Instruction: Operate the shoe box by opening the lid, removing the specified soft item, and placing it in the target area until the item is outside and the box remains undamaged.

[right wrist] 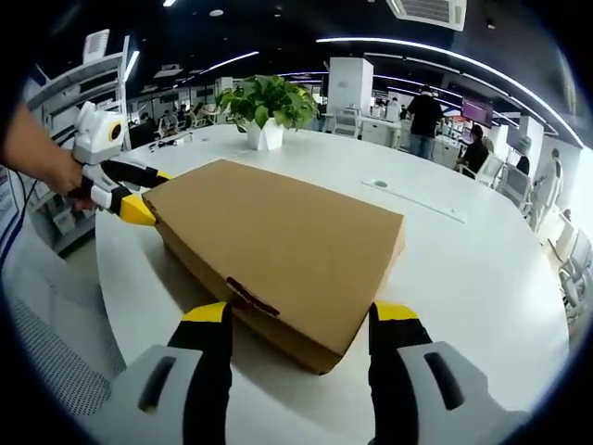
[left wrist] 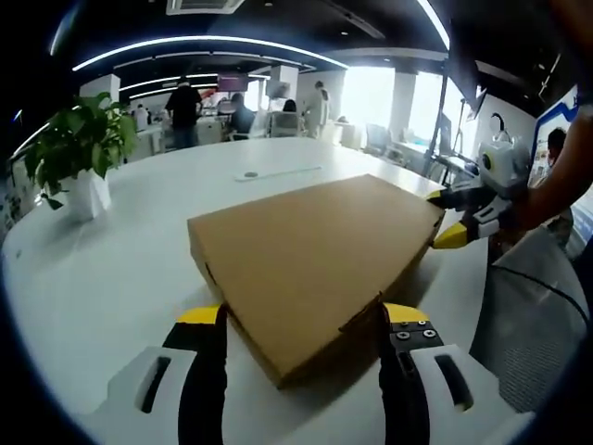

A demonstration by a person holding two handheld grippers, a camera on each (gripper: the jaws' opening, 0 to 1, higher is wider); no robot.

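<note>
Between the wide-spread jaws of the left tool (left wrist: pixel 301 323) and right tool (right wrist: pixel 301 318), the closed shoe box (left wrist: pixel 310 260) is lying on the white bench (left wrist: pixel 120 269); lid-opening is seemingly starting, needing a lift at the front flap (right wrist: pixel 252 297).

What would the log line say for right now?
box: shut, flat on table | left gripper: open, jaws astride one corner | right gripper: open, jaws astride opposite corner | soft item: unseen
</note>
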